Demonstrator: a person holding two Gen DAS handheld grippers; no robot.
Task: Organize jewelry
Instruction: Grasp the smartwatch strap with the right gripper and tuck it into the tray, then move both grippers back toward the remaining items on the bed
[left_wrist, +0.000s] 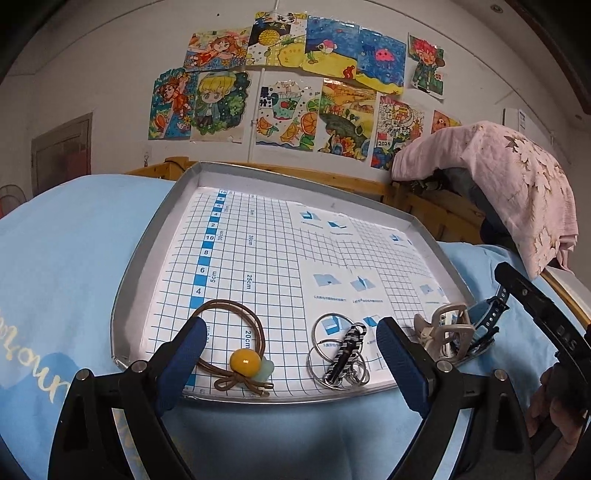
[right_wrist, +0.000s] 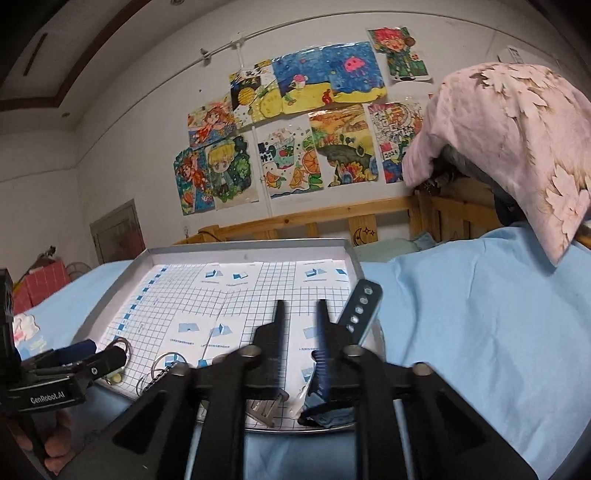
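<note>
A metal tray (left_wrist: 155, 236) lined with gridded paper lies on a blue bedsheet. In the left wrist view a brown hair tie with a yellow bead (left_wrist: 243, 360) and a key ring bundle (left_wrist: 341, 352) lie near its front edge. My left gripper (left_wrist: 291, 343) is open, its fingers either side of them, just above. A beige hair claw (left_wrist: 448, 330) sits at the tray's right corner. My right gripper (right_wrist: 301, 314) is shut on a blue watch; its holed strap (right_wrist: 360, 306) sticks out right of the fingers, its buckle (right_wrist: 267, 406) below.
Wooden bed rail (right_wrist: 314, 218) runs behind the tray. A pink cloth (right_wrist: 517, 147) is draped over the rail at the right. Children's drawings (left_wrist: 288, 85) cover the wall. Blue sheet (right_wrist: 461, 314) surrounds the tray.
</note>
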